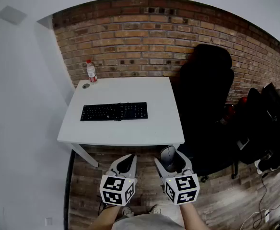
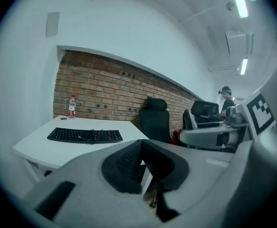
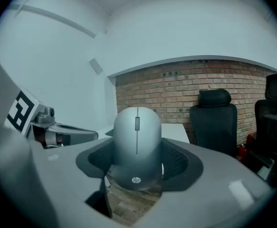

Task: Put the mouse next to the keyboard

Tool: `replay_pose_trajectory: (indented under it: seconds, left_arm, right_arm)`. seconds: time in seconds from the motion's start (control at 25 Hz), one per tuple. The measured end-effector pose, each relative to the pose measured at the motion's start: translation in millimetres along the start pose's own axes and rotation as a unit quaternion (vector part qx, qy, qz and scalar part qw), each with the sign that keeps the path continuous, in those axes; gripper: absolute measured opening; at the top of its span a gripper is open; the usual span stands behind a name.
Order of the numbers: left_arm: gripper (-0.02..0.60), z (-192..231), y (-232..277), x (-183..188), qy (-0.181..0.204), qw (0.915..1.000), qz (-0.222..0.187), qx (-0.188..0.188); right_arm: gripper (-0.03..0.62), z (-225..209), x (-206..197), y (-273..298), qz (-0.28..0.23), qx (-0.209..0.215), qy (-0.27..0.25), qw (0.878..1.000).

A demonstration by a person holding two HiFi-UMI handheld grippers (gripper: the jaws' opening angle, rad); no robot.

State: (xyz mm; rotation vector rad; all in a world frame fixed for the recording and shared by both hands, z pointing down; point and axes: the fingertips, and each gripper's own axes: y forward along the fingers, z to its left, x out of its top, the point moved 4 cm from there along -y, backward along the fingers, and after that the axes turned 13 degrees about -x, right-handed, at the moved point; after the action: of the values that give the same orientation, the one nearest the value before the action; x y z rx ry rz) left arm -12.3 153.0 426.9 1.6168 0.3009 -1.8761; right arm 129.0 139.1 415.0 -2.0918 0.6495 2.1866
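A grey mouse sits between the pads of my right gripper, which is shut on its sides and holds it over the wooden floor, just in front of the table's near right corner. The black keyboard lies across the middle of the white table, well ahead of both grippers. My left gripper hovers beside the right one, jaws together with nothing in them.
A plastic water bottle stands at the table's far left corner by a round cable hole. A black office chair stands right of the table against the brick wall. More dark chairs and cables are at the far right.
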Motion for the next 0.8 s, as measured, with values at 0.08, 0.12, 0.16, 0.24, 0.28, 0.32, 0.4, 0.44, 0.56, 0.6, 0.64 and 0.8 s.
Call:
replay_pose_trajectory:
  seconds: [0.08,0.12,0.16,0.24,0.28,0.32,0.4,0.44,0.56,0.6,0.64,0.8]
  left_arm:
    - [-0.008,-5,1,-3,-0.002,1.0,0.003,-0.001]
    - [-0.008,-7,1,-4,-0.003,1.0,0.005,-0.002]
    - [-0.008,-9,2,-5,-0.003,1.0,0.006,-0.002]
    - [-0.008,-13,6,-6,-0.003,1.0,0.007,-0.003]
    - [-0.008,-14,8,-5,-0.003,1.0,0.007,-0.002]
    - [-0.008,-16,11,-5,-0.002,1.0,0.007,-0.002]
    - [-0.008,-18,15,-3,0.0,1.0,0.008,0.001]
    - [-0.008,-19,17,-3,0.001,1.0,0.008,0.003]
    - [-0.008,-23,25,-2,0.0,0.9999,0.01,0.007]
    - [-0.008,-24,29,-2,-0.001,0.9999,0.01,0.008]
    - [-0.008,-26,32,-1,-0.001,0.9999,0.01,0.009]
    - [-0.008,-32,45,-1,-0.003,0.9997,0.014,0.019]
  right_arm:
    - [0.305,-2,-2,-4,0.003,0.001,0.001,1.0]
    - [0.305,-4,-3,-5,0.003,0.001,0.003,1.0]
    - [0.307,-6,-4,-6,0.004,0.0,0.004,1.0]
    - [0.307,-11,-5,-6,0.004,-0.001,0.008,1.0]
    - [0.307,-13,-5,-6,0.004,-0.001,0.009,1.0]
    - [0.307,-16,-5,-6,0.004,0.0,0.008,1.0]
    - [0.307,-21,-5,-5,0.003,0.002,0.007,1.0]
    - [0.307,-24,-5,-5,0.003,0.004,0.007,1.0]
    - [0.307,-33,-7,-3,0.004,0.008,0.009,1.0]
    - [0.307,-36,-8,-3,0.004,0.01,0.009,1.0]
    - [0.307,-40,-8,-2,0.004,0.011,0.01,1.0]
    - [0.307,-56,-8,0,0.004,0.018,0.013,1.0]
